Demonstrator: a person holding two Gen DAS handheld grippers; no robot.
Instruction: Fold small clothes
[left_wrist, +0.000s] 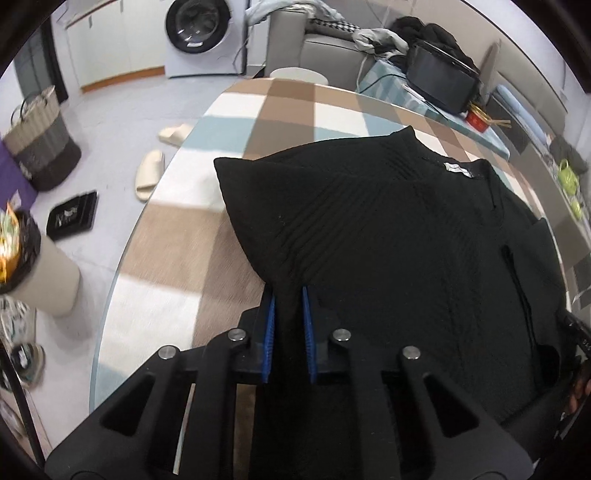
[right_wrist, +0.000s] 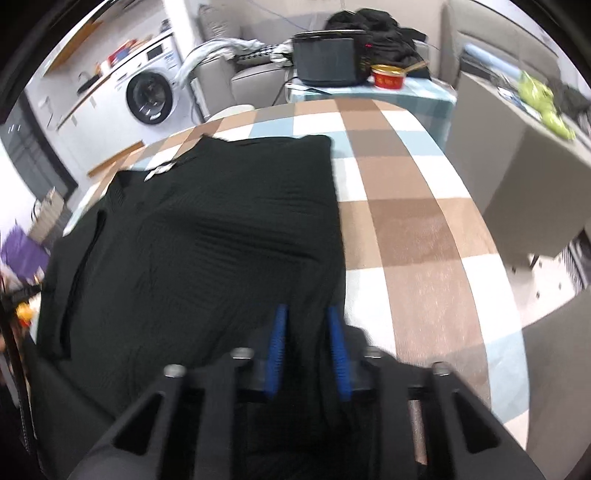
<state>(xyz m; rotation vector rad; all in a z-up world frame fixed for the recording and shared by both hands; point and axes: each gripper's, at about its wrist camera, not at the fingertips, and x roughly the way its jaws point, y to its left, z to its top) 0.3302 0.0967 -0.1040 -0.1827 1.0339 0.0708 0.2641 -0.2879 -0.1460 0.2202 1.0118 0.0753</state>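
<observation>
While the black ribbed top (left_wrist: 369, 229) is lying on the checked tablecloth (left_wrist: 177, 236), the left gripper (left_wrist: 290, 306) and right gripper (right_wrist: 308, 328) are each pinching its near hem between narrow fingers. Because both bites are looking shallow, a quick lift is risking one corner slipping free and skewing the fold.

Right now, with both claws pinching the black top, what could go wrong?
The left claw and right claw each pinch only a narrow bit of the black top's near edge, so it might slip out when lifted. If one side gets pulled further, the fold could come out crooked. Its left corner sits near the table edge and could slide off.
</observation>
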